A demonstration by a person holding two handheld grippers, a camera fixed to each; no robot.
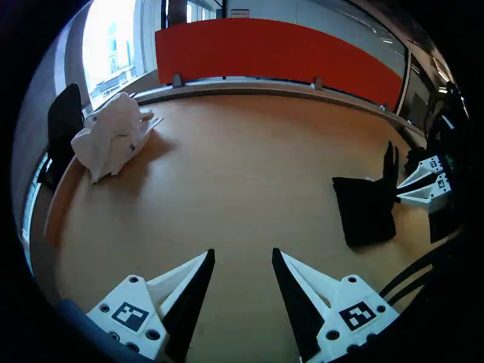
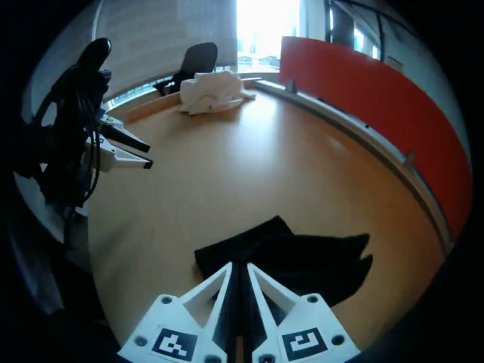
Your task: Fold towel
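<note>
black towel (image 2: 302,260) pinched at its edge by the right tool (image 2: 240,266), left tool (image 1: 242,253) spread wide above the table (image 1: 242,169)

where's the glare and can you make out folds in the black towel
Left gripper view: window blown out white, towel a flat black shape, no folds readable. Right gripper view: window also clipped, sheen on the table, red panel bowed by the fisheye.

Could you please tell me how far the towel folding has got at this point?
No neat fold shows yet: the black towel lies rumpled on the wooden table. In hand: the right gripper is shut on the towel, one edge raised. The left gripper hangs open, holding nothing. The folding itself is left.
</note>
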